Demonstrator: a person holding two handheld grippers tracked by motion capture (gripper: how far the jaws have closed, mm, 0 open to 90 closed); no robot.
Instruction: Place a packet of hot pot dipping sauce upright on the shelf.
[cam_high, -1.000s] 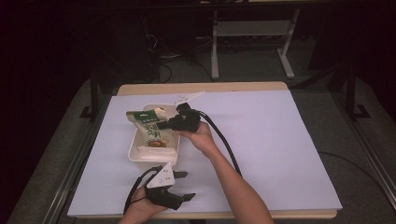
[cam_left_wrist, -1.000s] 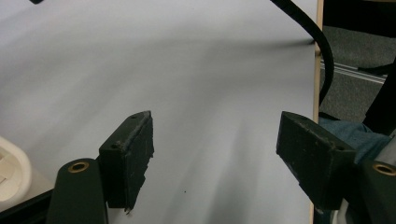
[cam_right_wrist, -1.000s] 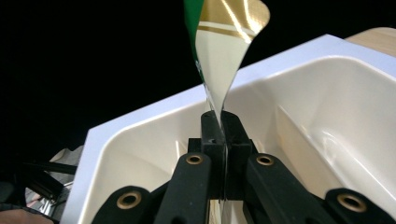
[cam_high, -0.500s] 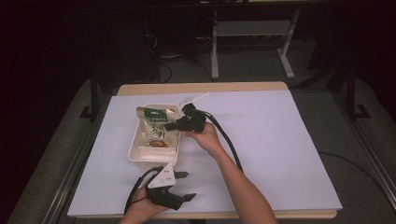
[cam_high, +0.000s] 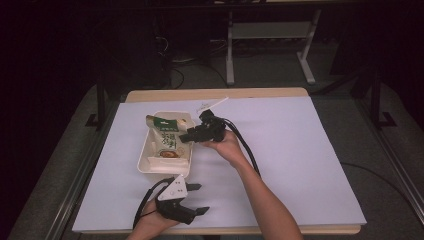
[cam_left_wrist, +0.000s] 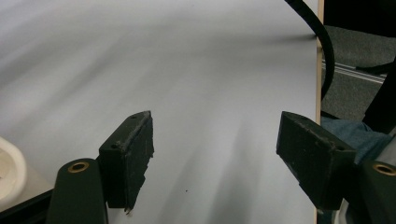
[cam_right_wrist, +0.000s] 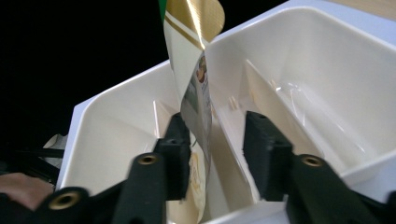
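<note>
Nearest me, my left gripper (cam_high: 192, 199) rests at the near edge of the table (cam_high: 310, 165) with its jaws spread wide and nothing between them; in the left gripper view (cam_left_wrist: 215, 158) I see bare white sheet in the gap, and a corner of the white tray (cam_left_wrist: 9, 163) at the lower left.

Farther in, my right gripper (cam_high: 186, 136) sits level at the right rim of the white tray (cam_high: 145, 160), pointing left into it. Its jaws have just been opening. In the right gripper view (cam_right_wrist: 212, 144) they stand apart on either side of the snack pouch (cam_right_wrist: 196, 93): the pouch stands on edge in the gap, lying against the left pad, while the right pad is clear of it, so I have no grip on it.

From the high view the snack pouch (cam_high: 167, 140) lies inside the tray, leaning up toward the far end, its green and gold top over the far rim. The tray's inner dividers (cam_right_wrist: 261, 98) show in the right gripper view, and the compartments to the right of the pouch look empty.
</note>
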